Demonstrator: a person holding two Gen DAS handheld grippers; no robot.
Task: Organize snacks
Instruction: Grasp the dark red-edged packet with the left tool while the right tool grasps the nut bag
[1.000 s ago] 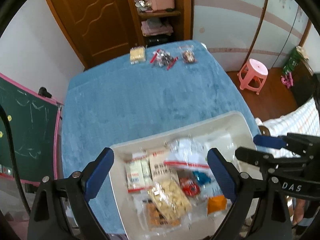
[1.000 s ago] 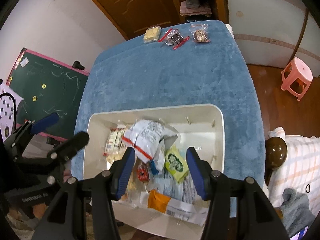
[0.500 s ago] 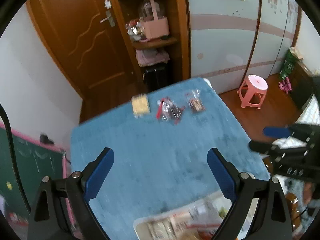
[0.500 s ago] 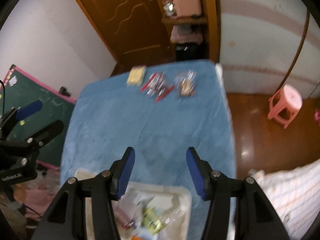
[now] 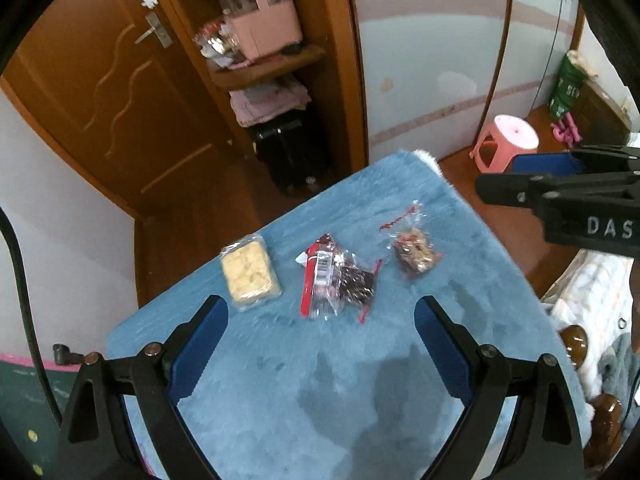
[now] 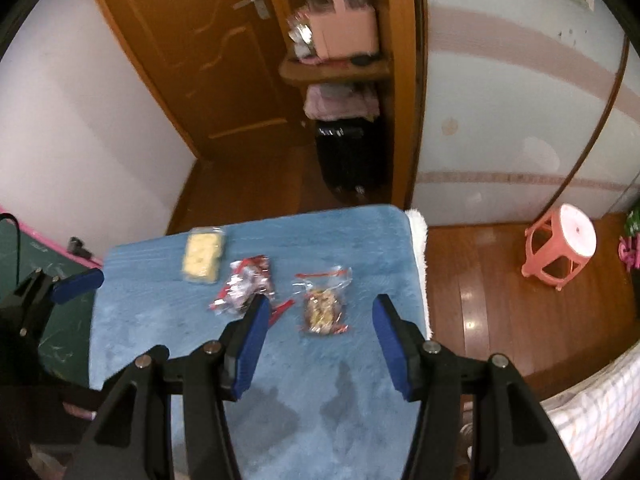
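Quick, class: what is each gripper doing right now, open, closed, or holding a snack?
Left gripper: open, holding nothing.
Right gripper: open, holding nothing; the clear snack bag lies on the table beyond it.

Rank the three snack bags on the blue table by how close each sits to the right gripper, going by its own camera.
1. Nut bag: between the right gripper's fingers, nearest.
2. Red-and-silver candy bag: beside its left finger.
3. Yellow cracker pack: far left, farthest.

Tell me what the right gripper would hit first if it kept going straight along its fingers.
Most likely the clear bag of mixed brown snacks, which lies between the open fingers of the right gripper on the blue tablecloth. Depth is uncertain; it might land on cloth just short of it.
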